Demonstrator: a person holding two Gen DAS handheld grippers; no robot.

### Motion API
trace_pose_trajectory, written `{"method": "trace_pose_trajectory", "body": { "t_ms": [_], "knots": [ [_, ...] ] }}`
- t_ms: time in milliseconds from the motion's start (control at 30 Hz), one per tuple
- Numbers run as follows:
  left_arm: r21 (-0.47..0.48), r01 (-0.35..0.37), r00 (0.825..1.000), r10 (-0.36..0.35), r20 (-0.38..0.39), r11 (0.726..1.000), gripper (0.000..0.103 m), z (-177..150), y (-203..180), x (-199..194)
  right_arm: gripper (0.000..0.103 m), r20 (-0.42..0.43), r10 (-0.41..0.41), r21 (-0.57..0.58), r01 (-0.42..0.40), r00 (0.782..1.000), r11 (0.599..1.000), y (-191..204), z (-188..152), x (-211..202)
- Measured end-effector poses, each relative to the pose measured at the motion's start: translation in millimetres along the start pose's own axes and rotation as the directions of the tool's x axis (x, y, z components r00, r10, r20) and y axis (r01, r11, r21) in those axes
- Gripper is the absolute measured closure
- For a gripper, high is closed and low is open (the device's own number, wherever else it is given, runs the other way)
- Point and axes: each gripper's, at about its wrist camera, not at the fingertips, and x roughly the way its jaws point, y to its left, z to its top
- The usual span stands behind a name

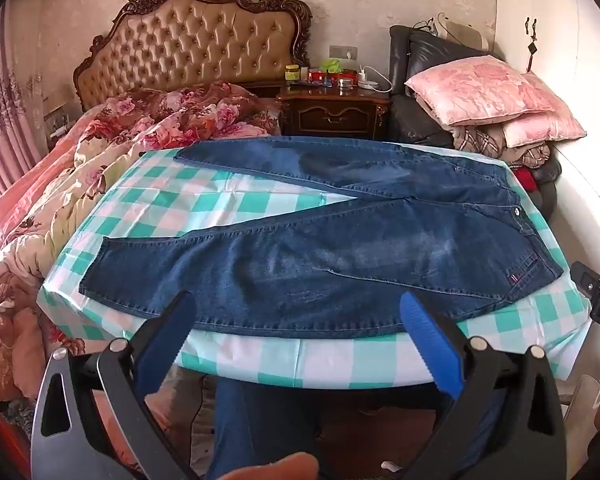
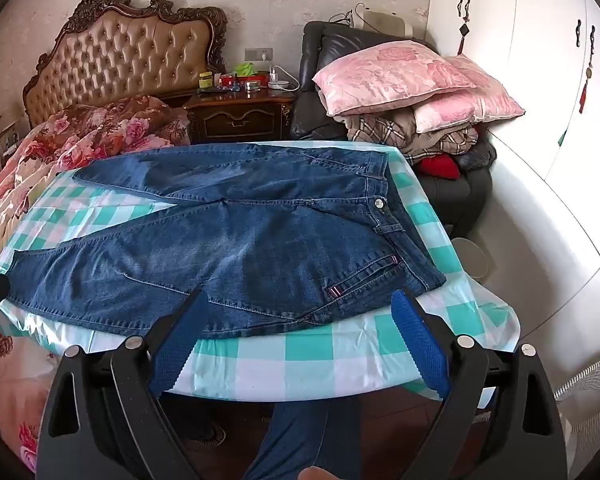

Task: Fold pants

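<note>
Dark blue jeans (image 1: 320, 256) lie flat on a table with a green and white checked cloth (image 1: 260, 352). The waistband is at the right, and the two legs spread apart toward the left. My left gripper (image 1: 296, 312) is open and empty, held above the near edge over the near leg. My right gripper (image 2: 300, 312) is open and empty, near the front edge by the jeans (image 2: 240, 248) hip pocket. The right gripper's body shows at the right edge of the left wrist view (image 1: 596, 292).
A bed with a floral quilt (image 1: 80, 184) lies left of the table. A wooden nightstand (image 1: 336, 112) and a dark armchair piled with pink pillows (image 1: 488, 92) stand behind it. White wardrobe doors (image 2: 540, 80) are at the right. A person's legs (image 2: 300, 440) stand below the table's front edge.
</note>
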Motion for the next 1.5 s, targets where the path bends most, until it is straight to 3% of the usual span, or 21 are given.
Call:
{"method": "trace_pose_trajectory", "body": {
  "t_ms": [1500],
  "knots": [
    [-0.010,0.019,1.000,-0.019,-0.009,1.000,0.001,-0.8,-7.9,1.0,0.014,0.011,-0.003,0.000,0.003,1.000,1.000,-0.9,-1.0,-3.3]
  ]
}}
